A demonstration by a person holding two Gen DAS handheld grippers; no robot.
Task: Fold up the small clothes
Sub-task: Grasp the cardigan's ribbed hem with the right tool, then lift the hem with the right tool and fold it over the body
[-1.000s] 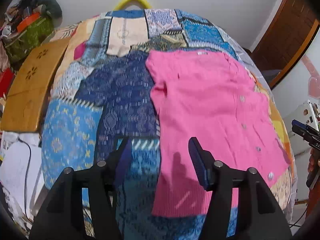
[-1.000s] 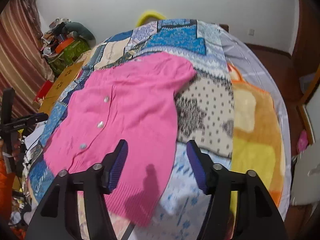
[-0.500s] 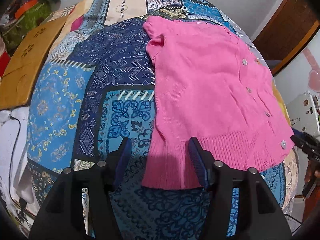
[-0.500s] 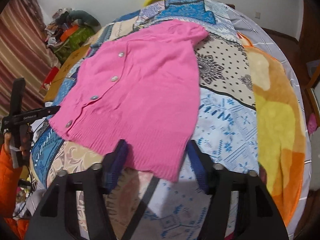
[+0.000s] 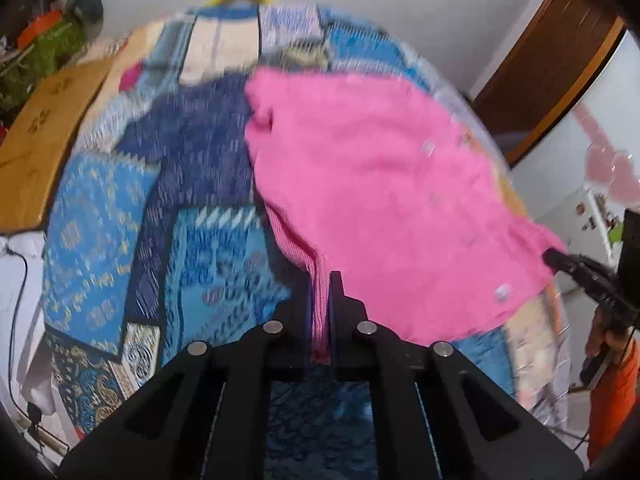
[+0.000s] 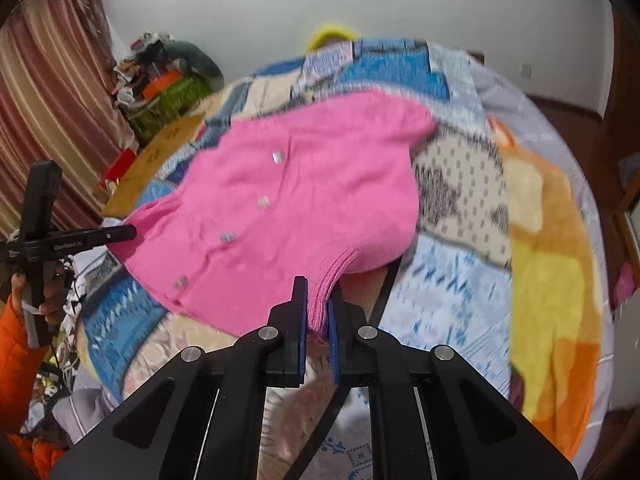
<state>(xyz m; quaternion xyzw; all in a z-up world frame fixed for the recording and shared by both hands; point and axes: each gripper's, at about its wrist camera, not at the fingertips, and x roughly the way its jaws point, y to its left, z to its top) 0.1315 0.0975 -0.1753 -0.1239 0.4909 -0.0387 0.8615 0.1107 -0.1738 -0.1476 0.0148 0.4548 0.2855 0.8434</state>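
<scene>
- The pink knitted button-front cardigan (image 5: 384,184) lies across the patchwork bedspread (image 5: 100,216), its ribbed hem lifted at both near corners
- The left gripper (image 5: 320,284) is clamped on one hem corner, pointing steeply down
- The right gripper (image 6: 318,300) pinches the other hem corner, likewise tilted down over the bed

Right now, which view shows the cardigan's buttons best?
Right wrist view: four buttons run in a clear line down the pink cardigan. Left wrist view shows them blurred near the cardigan's right edge; only one is distinct.
</scene>
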